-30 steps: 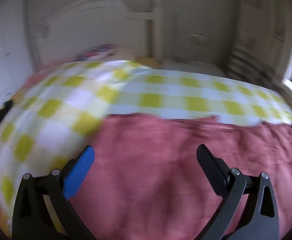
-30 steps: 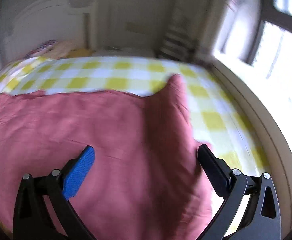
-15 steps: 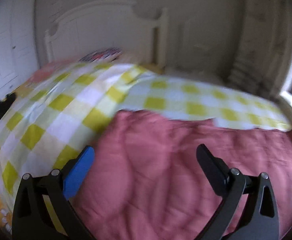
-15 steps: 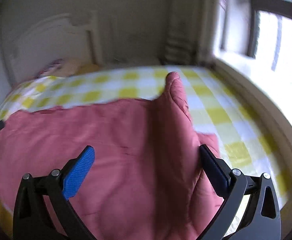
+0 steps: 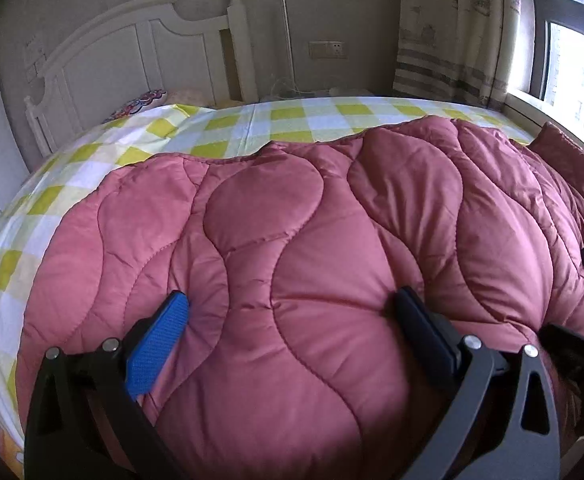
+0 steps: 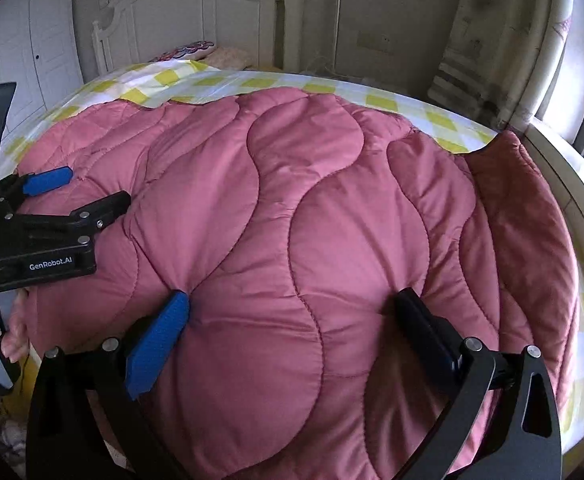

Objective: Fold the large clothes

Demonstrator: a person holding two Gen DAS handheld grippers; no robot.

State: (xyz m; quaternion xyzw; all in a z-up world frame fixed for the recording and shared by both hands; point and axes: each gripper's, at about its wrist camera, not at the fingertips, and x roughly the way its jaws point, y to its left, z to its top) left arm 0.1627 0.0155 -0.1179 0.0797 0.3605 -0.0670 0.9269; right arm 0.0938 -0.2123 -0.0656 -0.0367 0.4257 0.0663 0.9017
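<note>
1. The thing to fold is a pink quilted coat or padded garment, lying spread over a bed with a yellow-and-white checked sheet. It covers most of the near half of the bed; the sheet shows beyond it toward the white headboard.
2. At the right side of the right wrist view, a sleeve or side panel lies turned inward on the garment, darker in tone. Judgement: one side fold looks already made.
3. Left gripper: jaws spread wide, both fingertips pressed down into the padding, nothing pinched between them. Seen from the right wrist view, it rests at the garment's left portion, held by a hand at the frame edge.
4. Right gripper: jaws likewise spread wide, tips dimpling the fabric, no fold of cloth caught.
5. Step in hand, as a judgement: pressing or smoothing the bulk flat between folds, or settling before a new grab. Cannot tell which.
6. Next move likely calls for both grippers to travel to a free edge, probably the near hem or the left side, close on it, and carry it across.
7. Handling note: the padding is puffy and slick-looking, so a shallow pinch could slip; a deep bite on the edge seems wise.
</note>
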